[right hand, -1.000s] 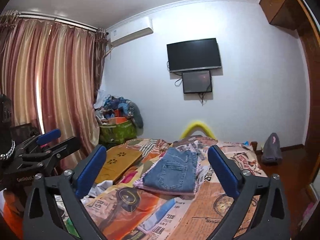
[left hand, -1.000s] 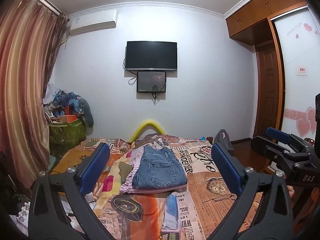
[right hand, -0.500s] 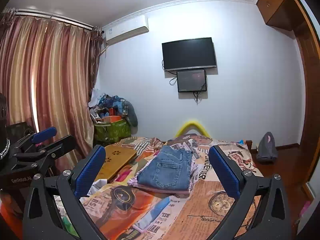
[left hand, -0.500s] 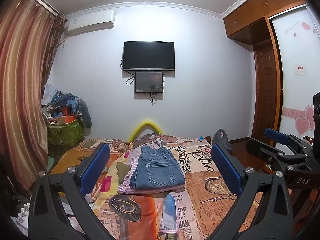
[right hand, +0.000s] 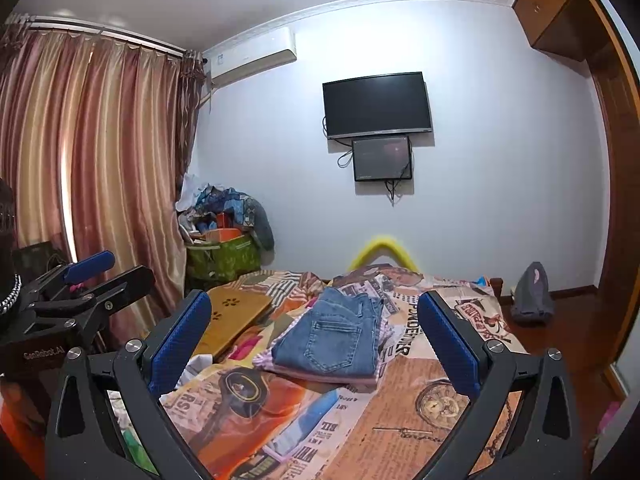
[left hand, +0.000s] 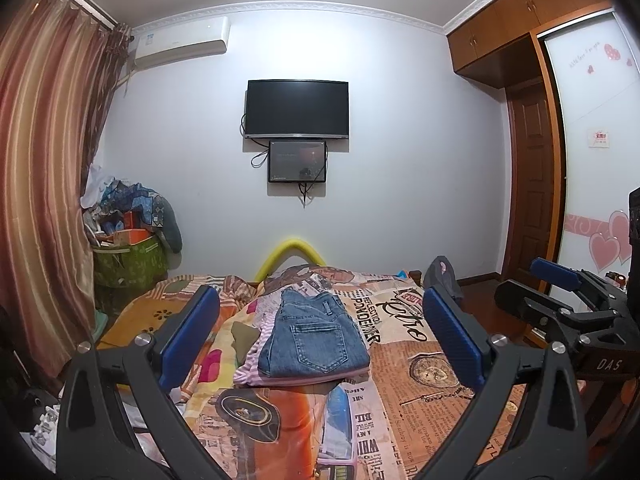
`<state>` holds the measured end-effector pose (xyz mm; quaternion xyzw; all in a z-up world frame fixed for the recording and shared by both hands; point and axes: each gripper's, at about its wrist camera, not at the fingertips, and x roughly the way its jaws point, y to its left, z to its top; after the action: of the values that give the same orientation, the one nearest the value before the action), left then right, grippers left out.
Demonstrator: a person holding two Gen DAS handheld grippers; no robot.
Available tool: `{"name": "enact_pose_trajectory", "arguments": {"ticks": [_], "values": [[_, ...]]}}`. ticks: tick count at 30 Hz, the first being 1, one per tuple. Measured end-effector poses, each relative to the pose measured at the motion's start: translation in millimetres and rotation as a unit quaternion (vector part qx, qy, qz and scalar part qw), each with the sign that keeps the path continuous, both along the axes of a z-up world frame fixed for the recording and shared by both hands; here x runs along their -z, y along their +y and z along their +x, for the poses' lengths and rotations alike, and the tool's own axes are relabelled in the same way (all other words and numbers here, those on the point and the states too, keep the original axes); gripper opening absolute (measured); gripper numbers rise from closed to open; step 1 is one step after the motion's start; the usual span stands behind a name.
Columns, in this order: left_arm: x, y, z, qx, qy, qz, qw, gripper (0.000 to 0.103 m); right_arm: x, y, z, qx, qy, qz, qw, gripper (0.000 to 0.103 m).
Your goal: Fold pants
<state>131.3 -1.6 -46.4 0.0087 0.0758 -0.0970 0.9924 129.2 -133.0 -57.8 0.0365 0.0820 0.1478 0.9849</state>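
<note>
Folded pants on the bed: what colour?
Blue denim pants, seen best in the left wrist view.

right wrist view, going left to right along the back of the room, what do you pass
curtain → green bag of clutter → yellow foam arch → grey backpack → wooden door

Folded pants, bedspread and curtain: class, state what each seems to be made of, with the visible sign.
Folded pants: blue denim, matte and faded, judging by the stitched back pocket and seams.
Bedspread: probably thin printed cotton or polyester; newspaper-style print, soft wrinkles.
Curtain: likely satin-like synthetic fabric; vertical stripes catch the light with a sheen and it hangs in deep folds.
</note>
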Motion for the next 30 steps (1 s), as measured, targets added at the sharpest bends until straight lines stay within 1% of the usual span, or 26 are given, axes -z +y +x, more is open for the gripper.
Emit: {"name": "enact_pose_trajectory", "arguments": {"ticks": [18, 23, 30], "values": [[-0.4, 0.6, -0.4, 0.006, 0.001, 0.003, 1.0, 0.103, -0.3, 0.2, -2.2, 0.0, -0.001, -0.004, 1.0, 0.102], [0.3, 2.0, -1.3, 0.015, 0.007, -0.003, 0.9999, 0.103, 0.8, -2.1, -3.3, -0.001, 0.0, -0.003, 1.0, 0.102], [0.2, -0.2, -1.4, 0.019, 0.011, -0.001, 0.9998, 0.103, 1.4, -3.3, -2.8, -0.002, 0.001, -0.003, 1.0, 0.102]]}}
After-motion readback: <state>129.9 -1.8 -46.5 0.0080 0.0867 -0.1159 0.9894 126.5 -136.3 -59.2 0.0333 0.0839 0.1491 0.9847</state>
